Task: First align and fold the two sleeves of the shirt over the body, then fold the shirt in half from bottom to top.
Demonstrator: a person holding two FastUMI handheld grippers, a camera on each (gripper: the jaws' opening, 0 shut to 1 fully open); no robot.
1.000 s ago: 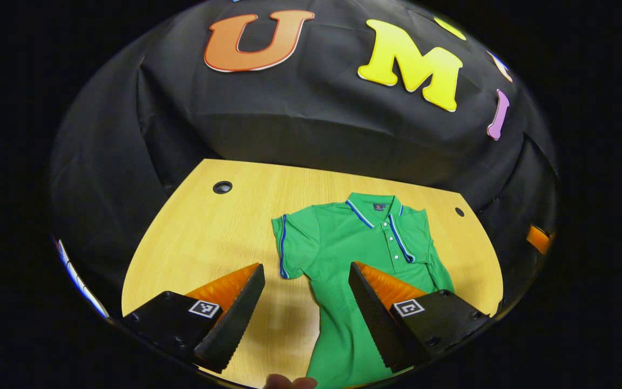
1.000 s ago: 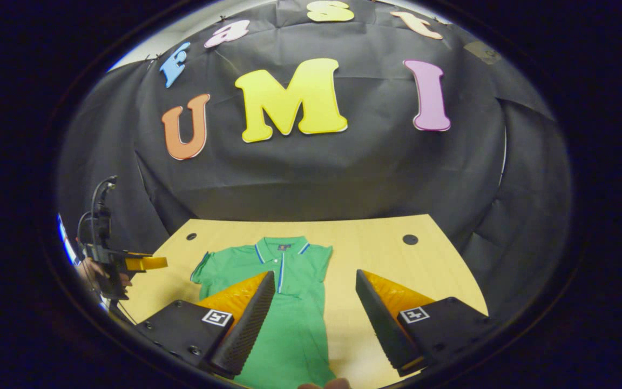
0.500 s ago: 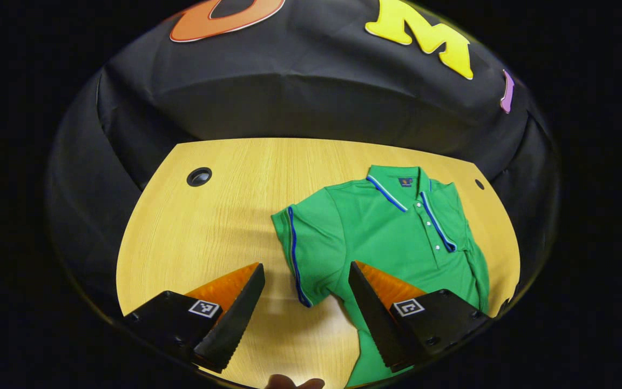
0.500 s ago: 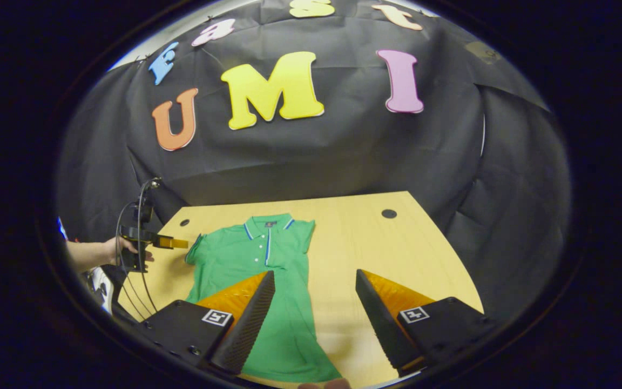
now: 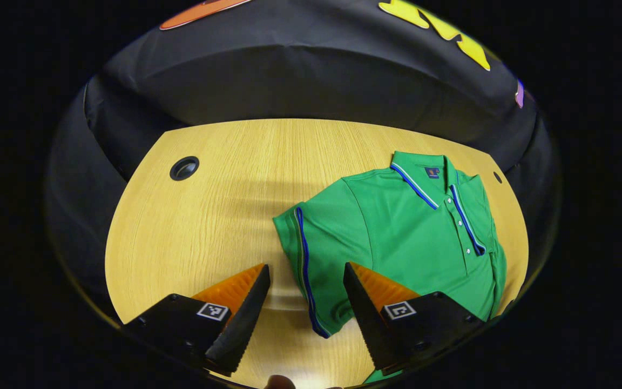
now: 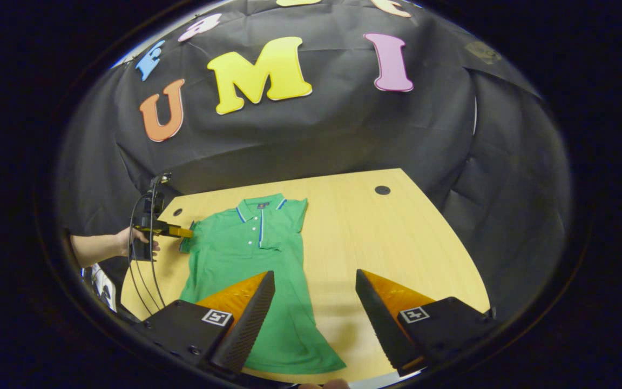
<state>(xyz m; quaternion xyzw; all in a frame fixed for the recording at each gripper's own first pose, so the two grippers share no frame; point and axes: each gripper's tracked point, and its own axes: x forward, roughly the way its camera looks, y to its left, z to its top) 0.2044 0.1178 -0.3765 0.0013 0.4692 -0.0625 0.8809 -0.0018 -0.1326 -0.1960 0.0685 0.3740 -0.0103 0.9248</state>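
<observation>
Jaws of the left gripper (image 5: 305,273) stand spread, straddling the blue-piped hem of the sleeve (image 5: 311,254) of the green polo shirt (image 5: 397,232). Right gripper (image 6: 315,281) jaws are likewise spread, with the shirt's smooth knit body beneath the left finger and bare wood-grain table (image 6: 397,237) between and beyond them.

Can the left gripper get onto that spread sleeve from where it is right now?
Probably yes. The left gripper is open, and the sleeve's striped edge lies flat on the table in the gap between its fingers. Nothing lies between them.
</observation>
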